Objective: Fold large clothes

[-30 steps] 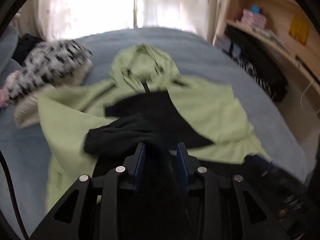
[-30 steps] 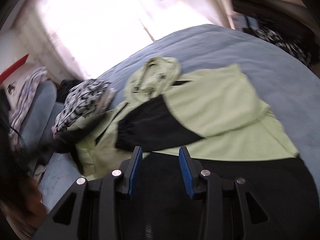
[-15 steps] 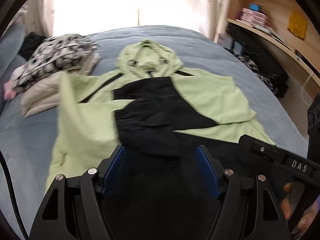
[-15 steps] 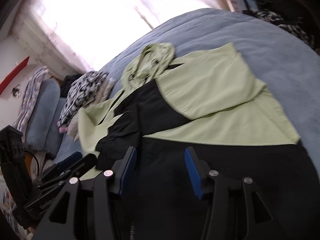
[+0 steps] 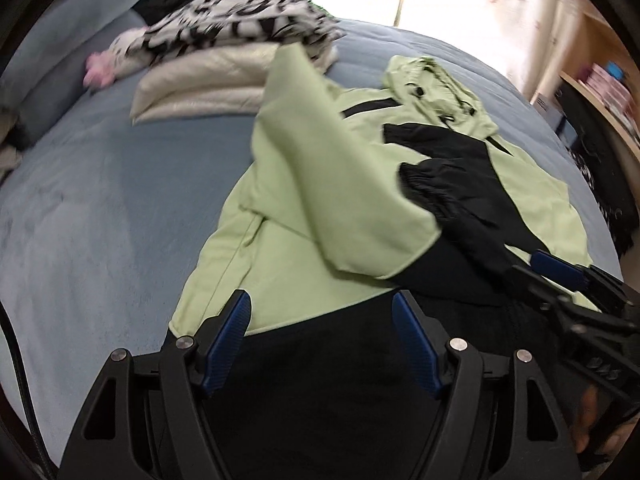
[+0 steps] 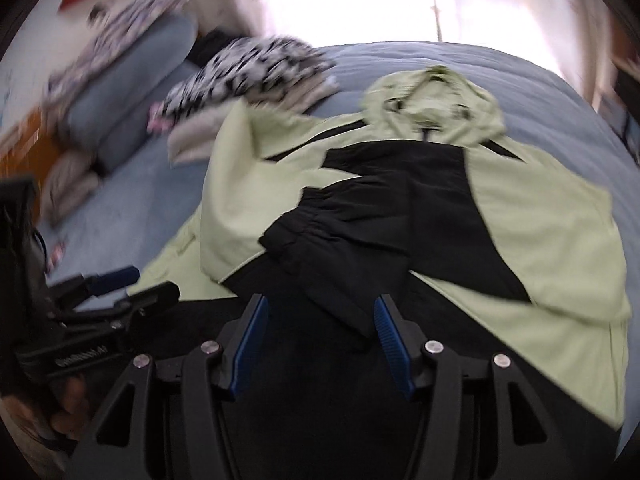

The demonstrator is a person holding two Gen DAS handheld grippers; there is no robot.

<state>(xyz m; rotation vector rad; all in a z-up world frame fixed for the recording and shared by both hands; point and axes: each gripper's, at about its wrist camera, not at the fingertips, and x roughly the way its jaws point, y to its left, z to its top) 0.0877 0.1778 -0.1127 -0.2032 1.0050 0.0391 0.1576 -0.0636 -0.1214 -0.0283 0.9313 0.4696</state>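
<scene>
So the green-and-black hooded jacket (image 5: 352,216) is laid on the bed (image 5: 100,216), hood at 12 o'clock; left gripper (image 5: 324,336) fingers are spread wide, right gripper (image 6: 320,344) fingers just widened, nothing held.

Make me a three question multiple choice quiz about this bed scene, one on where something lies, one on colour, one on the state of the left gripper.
1. Where does the black-and-white patterned garment lie?
A. on the cream folded garment
B. on the jacket's hood
C. on the shelf

2. Which colours is the hooded jacket?
A. red and white
B. light green and black
C. all blue

3. How is the left gripper?
A. shut on a sleeve
B. shut on the hood
C. open, gripping nothing

Answers:
1 A: the patterned piece tops the cream one at the bed's far side.
2 B: green panels meet a black chest, sleeve and hem.
3 C: its blue pads stand apart above the hem, having just opened.
</scene>
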